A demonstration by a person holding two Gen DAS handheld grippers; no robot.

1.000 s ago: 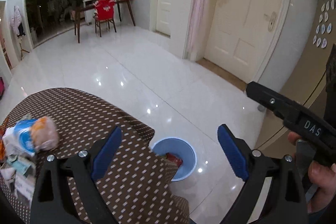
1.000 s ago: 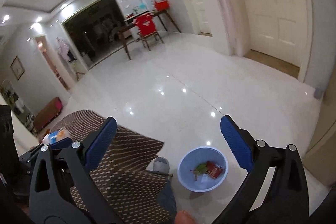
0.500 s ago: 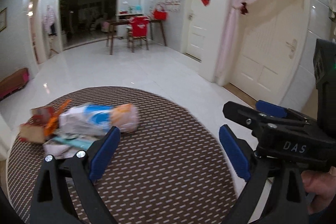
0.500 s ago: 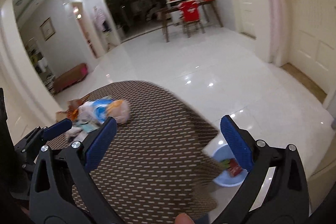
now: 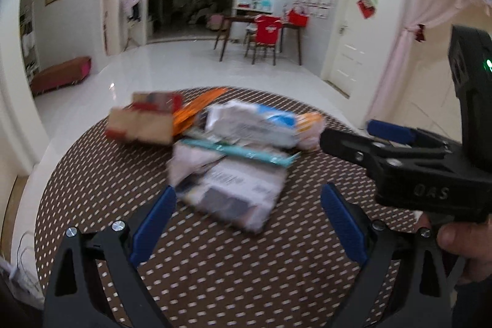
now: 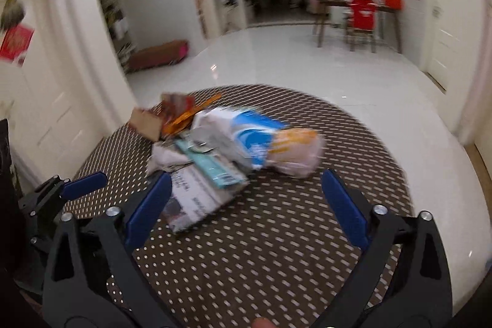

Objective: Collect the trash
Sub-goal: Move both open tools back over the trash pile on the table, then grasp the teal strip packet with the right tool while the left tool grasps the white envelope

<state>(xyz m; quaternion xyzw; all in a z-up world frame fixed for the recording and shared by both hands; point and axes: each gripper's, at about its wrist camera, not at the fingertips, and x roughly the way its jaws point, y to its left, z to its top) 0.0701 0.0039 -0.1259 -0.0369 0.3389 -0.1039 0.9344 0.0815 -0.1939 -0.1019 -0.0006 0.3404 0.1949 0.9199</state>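
A pile of trash lies on a round table with a brown dotted cloth [image 5: 215, 266]. In it are a white printed mailer bag [image 5: 233, 183], a teal strip pack [image 5: 240, 151], a blue-and-white plastic bag with an orange end [image 5: 261, 125], an orange wrapper [image 5: 190, 109] and a brown cardboard box [image 5: 141, 125]. My left gripper [image 5: 247, 192] is open just short of the mailer's near edge. My right gripper [image 6: 246, 177] hovers beside the pile. Its jaws are closing and touch nothing, though the mailer's [image 6: 196, 199] corner lies by the left finger.
A hand [image 5: 455, 239] holds the right gripper at the right edge of the left wrist view. Beyond the table lies a glossy white floor [image 5: 190, 63], with a low bench [image 5: 60, 74] at the left wall and a dining table with a red-covered chair [image 5: 266, 33] far back.
Both views have swung left, away from the blue basin on the floor and onto the table. The trash pile is now centred and much nearer. The basin is out of view.
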